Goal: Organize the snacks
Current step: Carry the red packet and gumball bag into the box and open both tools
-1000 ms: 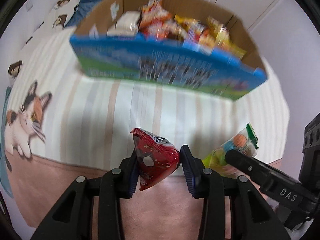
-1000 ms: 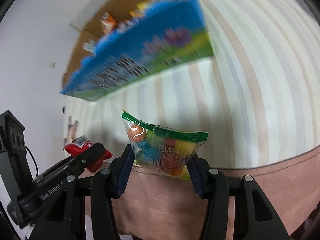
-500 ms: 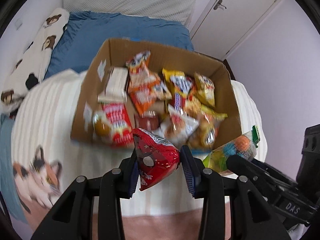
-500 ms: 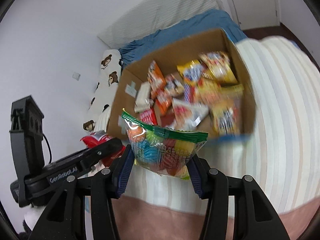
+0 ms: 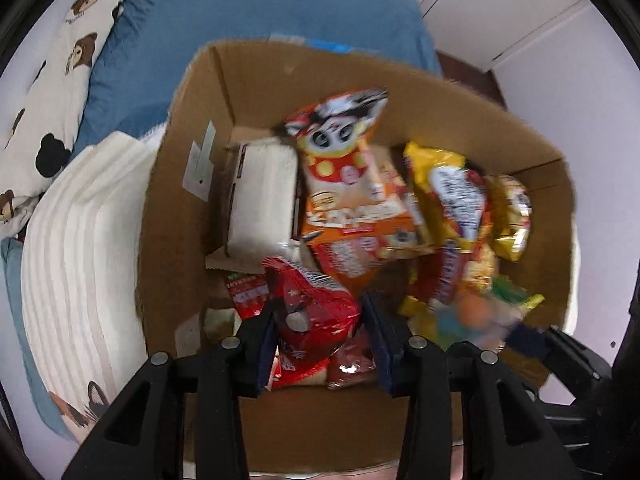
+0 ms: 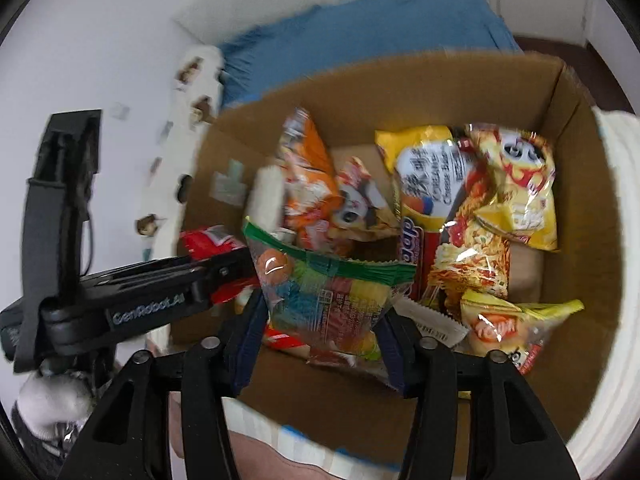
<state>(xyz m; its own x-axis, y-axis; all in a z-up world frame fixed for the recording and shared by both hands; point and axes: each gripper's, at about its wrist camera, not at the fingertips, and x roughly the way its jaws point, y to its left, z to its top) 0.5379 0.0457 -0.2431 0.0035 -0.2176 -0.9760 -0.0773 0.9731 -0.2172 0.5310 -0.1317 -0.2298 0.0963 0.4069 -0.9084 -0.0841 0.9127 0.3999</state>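
Note:
An open cardboard box [image 5: 176, 216] [image 6: 580, 184] holds several snack packets. My left gripper [image 5: 320, 332] is shut on a red snack packet [image 5: 312, 304] and holds it over the box's near left part. My right gripper [image 6: 320, 332] is shut on a clear bag of colourful candy [image 6: 324, 296] with a green top strip, held over the box's near side. The candy bag also shows blurred in the left wrist view [image 5: 472, 316]. The red packet shows in the right wrist view [image 6: 208, 240] behind the left gripper's arm.
In the box lie an orange panda packet [image 5: 352, 184], a white carton [image 5: 260, 200], yellow noodle packets [image 6: 472, 216] and a yellow chip bag [image 6: 516, 320]. The box stands on a striped blanket [image 5: 76, 240], with a blue sheet [image 5: 256, 12] and bear-print pillow [image 5: 52, 80] beyond.
Both grippers have moved forward and over the box, still holding their packets. The box now fills both views and I look down into it.

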